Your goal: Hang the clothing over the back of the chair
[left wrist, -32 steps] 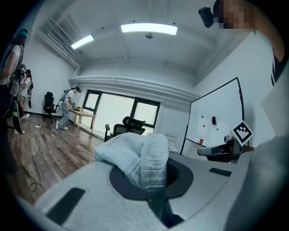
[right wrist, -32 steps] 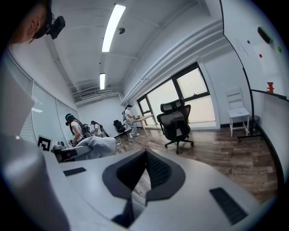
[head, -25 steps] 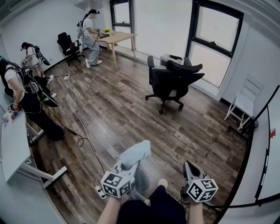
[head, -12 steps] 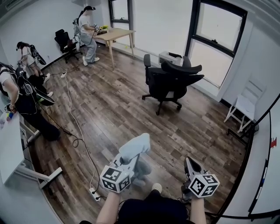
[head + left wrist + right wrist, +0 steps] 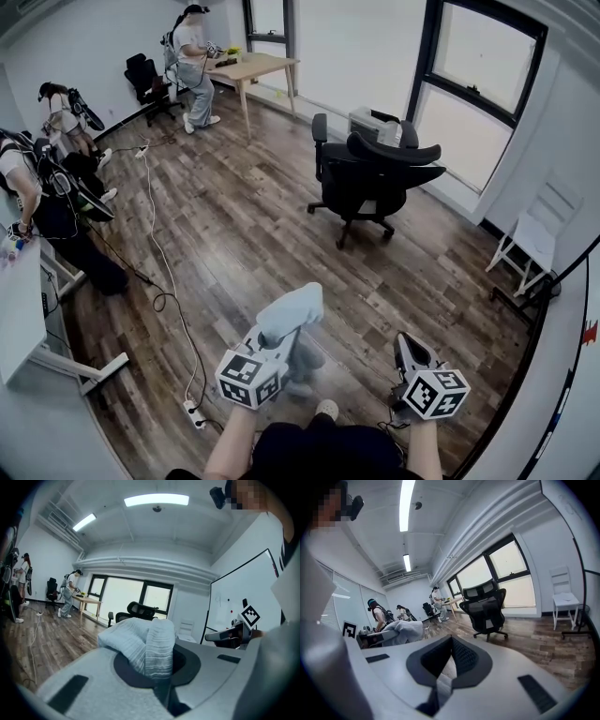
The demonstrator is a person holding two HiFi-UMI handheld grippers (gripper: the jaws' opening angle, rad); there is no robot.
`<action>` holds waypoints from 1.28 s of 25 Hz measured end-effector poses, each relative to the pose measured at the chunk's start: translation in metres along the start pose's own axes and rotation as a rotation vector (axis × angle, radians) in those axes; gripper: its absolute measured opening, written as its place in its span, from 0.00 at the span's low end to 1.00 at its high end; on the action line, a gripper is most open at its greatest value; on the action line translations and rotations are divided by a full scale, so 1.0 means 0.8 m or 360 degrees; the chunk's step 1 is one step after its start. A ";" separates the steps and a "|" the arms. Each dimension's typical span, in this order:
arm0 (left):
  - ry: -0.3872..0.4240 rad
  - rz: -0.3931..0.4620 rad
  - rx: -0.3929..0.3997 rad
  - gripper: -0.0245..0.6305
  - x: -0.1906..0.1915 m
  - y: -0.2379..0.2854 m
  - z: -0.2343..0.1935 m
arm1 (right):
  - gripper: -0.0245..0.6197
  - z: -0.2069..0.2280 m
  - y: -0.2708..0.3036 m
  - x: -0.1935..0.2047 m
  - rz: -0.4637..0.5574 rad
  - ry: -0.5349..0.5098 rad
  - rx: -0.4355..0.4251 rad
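- Head view looks steeply down on a wooden floor [image 5: 234, 216], with our two claws side by side at 6 o'clock.
- Our left claw [image 5: 279, 337], nearer 7 o'clock, is clamped on the clothing [image 5: 292, 314]. It is a pale grey ribbed garment, bunched up above the jaws and drooping beneath them.
- Left gripper view shows the same fabric filling the space between the pads.
- Our right claw [image 5: 406, 347], nearer 5 o'clock, has its jaws together. Right gripper view shows its dark pads meeting at the tips.
- At 1 o'clock we see the black office chair [image 5: 375, 178] near the windows, well apart from the clothing.
- At 11 o'clock a person [image 5: 192, 61] stands beside a wooden desk [image 5: 255, 67].
- A white cable [image 5: 159, 244] trails across the floor from 11 o'clock towards 7 o'clock.
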State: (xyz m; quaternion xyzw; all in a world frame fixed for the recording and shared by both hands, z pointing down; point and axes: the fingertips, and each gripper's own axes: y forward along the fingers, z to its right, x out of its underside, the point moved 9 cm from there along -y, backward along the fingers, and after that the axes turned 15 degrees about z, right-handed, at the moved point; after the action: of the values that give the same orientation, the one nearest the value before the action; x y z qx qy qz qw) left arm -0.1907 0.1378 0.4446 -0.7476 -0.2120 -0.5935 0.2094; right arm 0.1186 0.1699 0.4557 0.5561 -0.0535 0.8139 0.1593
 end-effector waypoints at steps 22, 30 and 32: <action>0.0033 -0.0060 -0.0088 0.05 0.018 0.054 0.027 | 0.04 0.075 0.015 -0.003 -0.0055 0.0038 -0.0011; 0.0045 -0.0067 -0.0050 0.05 0.020 0.085 0.021 | 0.04 0.090 0.036 -0.004 -0.0041 0.0052 0.0000; 0.0039 -0.0075 -0.0042 0.05 0.022 0.100 0.016 | 0.04 0.096 0.049 -0.008 -0.0040 0.0051 -0.0001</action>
State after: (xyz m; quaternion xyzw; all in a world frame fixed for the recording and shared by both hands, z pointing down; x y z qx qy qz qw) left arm -0.1317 0.0800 0.4545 -0.7378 -0.2191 -0.6102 0.1880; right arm 0.1761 0.1110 0.4819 0.5437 -0.0442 0.8206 0.1706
